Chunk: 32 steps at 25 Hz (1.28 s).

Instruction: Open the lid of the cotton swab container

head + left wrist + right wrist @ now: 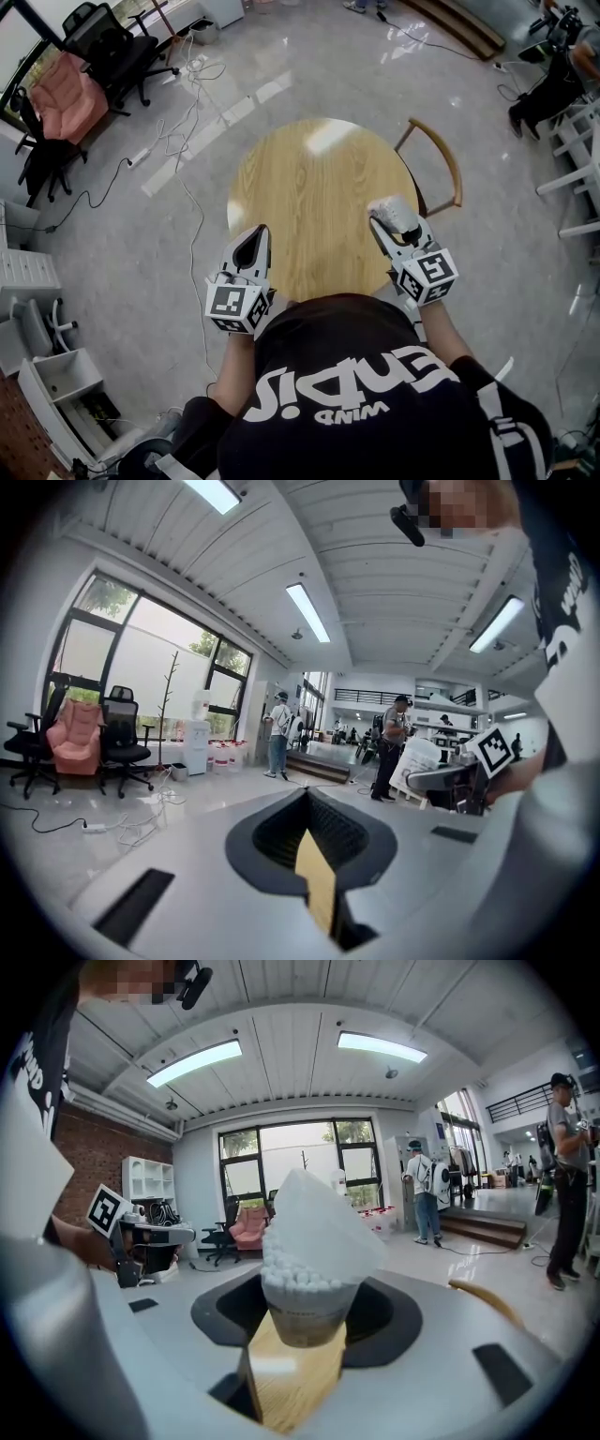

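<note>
The cotton swab container [302, 1305], a small clear tub packed with white swab heads, sits upright between the pads of my right gripper [300, 1321], which is shut on it. Its translucent lid [314, 1222] stands flipped up above the swabs. In the head view the container [395, 212] shows as a pale shape at the tips of the right gripper [389, 223], over the right side of the round wooden table [309, 187]. My left gripper [255, 236] hovers at the table's left front edge. Its jaws [307, 803] are shut with nothing between them.
A wooden chair [442, 159] is tucked in at the table's far right, its back [487, 1302] close beyond the right gripper. Cables [178, 141] trail over the floor at the left, near office chairs [103, 47]. People [392, 747] stand farther off in the room.
</note>
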Available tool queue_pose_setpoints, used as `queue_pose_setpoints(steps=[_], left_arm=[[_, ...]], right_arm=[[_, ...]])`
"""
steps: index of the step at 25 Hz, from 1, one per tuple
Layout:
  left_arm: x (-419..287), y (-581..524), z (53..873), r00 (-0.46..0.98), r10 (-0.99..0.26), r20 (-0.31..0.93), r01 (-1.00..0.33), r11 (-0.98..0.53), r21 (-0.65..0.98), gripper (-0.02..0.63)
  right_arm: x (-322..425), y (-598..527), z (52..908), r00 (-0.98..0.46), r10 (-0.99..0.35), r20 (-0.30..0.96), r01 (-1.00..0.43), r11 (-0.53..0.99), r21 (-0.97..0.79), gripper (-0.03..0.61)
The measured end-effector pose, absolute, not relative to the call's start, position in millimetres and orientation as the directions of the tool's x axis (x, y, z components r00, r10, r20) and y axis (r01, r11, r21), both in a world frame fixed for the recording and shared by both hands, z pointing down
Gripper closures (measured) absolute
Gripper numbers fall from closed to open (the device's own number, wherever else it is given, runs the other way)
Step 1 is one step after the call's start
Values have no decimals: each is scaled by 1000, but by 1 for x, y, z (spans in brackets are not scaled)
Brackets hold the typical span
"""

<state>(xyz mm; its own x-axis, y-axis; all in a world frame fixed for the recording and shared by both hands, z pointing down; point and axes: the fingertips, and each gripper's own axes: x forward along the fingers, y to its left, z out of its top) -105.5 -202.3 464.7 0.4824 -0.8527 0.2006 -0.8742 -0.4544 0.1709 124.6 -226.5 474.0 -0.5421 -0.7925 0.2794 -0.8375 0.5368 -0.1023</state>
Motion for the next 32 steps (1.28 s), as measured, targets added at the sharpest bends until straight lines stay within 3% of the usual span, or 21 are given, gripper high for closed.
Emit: queue_pose_setpoints(steps=[32], left_arm=[[-118,-202,468,432,-882,191,-898,-400,183,604]], right_arm=[[122,-230,475,-495,-833,245,-866,495,-67,365]])
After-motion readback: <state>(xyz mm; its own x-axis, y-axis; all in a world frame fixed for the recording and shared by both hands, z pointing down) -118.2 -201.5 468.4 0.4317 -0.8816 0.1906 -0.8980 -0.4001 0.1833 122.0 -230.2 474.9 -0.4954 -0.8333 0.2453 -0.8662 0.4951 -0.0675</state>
